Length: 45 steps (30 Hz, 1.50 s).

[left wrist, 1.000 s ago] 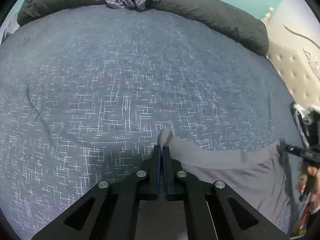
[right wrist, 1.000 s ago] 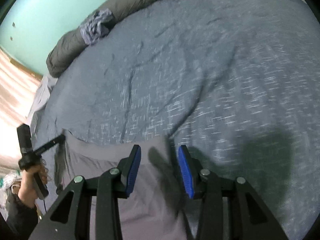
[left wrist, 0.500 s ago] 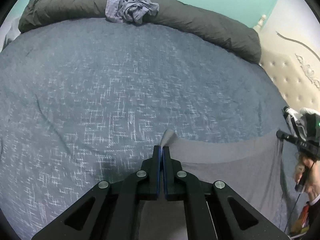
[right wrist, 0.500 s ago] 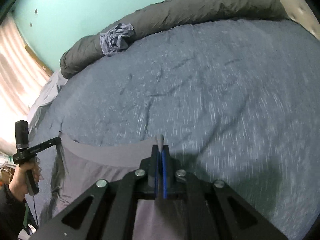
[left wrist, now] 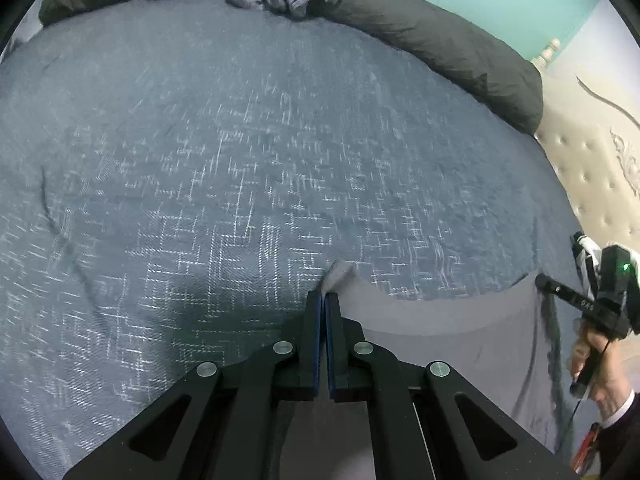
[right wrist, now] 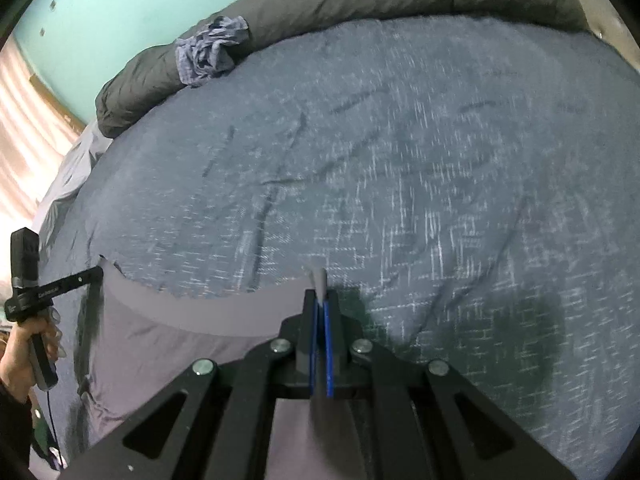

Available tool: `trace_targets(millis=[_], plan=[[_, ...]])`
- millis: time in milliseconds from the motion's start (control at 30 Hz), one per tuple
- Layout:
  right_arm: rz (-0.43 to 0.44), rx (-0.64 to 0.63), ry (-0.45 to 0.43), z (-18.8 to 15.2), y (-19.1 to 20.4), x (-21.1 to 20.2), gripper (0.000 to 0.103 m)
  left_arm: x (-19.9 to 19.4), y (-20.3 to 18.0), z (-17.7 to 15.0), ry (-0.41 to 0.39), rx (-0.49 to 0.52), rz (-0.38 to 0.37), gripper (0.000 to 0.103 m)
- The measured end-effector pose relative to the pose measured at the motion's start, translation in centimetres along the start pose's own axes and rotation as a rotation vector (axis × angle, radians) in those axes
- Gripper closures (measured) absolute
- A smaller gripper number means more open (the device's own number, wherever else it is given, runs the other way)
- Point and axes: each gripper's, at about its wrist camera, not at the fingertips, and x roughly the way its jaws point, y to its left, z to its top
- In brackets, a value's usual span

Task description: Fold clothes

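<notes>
Garment (left wrist: 452, 344) stretched between two grippers above the bed (left wrist: 240, 152).
Left gripper (left wrist: 323, 300) is clamped tight on one top corner, right gripper (right wrist: 321, 300) on the other, a nub of grey cloth poking past each pair of jaws; the top edge sags between them. A crumpled cloth (right wrist: 210, 54) lies on the rolled duvet (right wrist: 360, 0) at the far side.

Within the last second the right tool (right wrist: 320, 300) snapped closed on the top edge of the grey garment (right wrist: 224, 312), which had lain loose between its parted blue pads a moment earlier. With that corner pinched, the hem pulled into a band strung across to the left tool (left wrist: 323, 294). Both tools slid across the bed (left wrist: 240, 160), shifting the view of it.
</notes>
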Motion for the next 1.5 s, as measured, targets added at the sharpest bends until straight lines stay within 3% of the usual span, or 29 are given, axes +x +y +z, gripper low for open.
trace_targets(millis=[167,233,267,300,367,567,667,867,1000,1367,1433,1500], plan=[[0.052,0.071,-0.006,-0.5,-1.4,0.0,0.096,0.5,0.6,-0.3,0.031,-0.021,-0.041,0.100],[0.049,0.081,-0.024,-0.7,-1.9,-1.0,0.083,-0.4,1.1,-0.7,0.022,-0.026,-0.051,0.096],[0.041,0.085,-0.036,-0.8,-2.1,-1.6,0.070,-1.0,1.5,-1.0,0.014,-0.033,-0.052,0.094],[0.056,0.098,-0.054,-1.1,-2.6,-2.5,0.064,-1.7,1.9,-1.3,0.006,-0.040,-0.053,0.088],[0.079,0.139,-0.078,-2.2,-3.8,-4.5,0.064,-3.0,2.8,-1.9,-0.011,-0.055,-0.055,0.080],[0.110,0.341,-0.124,-10.1,-7.5,-9.7,0.064,-7.9,4.8,-7.1,-0.070,-0.100,-0.036,0.075],[0.092,0.403,-0.130,-14.9,-7.6,-10.8,0.064,-9.5,4.9,-10.6,-0.091,-0.136,-0.028,0.073],[0.081,0.455,-0.205,-20.3,-6.2,-11.9,0.064,-11.4,4.0,-16.1,-0.146,-0.197,0.010,0.072],[0.074,0.474,-0.242,-22.0,-6.1,-11.8,0.064,-11.6,3.5,-18.7,-0.181,-0.213,0.047,0.072],[0.130,0.510,-0.182,-22.6,-6.2,-10.8,0.069,-10.4,4.0,-21.2,-0.166,-0.239,0.039,0.073],[0.113,0.489,-0.167,-22.6,-5.9,-10.4,0.075,-10.5,4.0,-21.1,-0.171,-0.232,0.036,0.073],[0.120,0.499,-0.162,-22.7,-6.0,-10.2,0.095,-10.6,3.9,-21.1,-0.176,-0.225,0.033,0.073]])
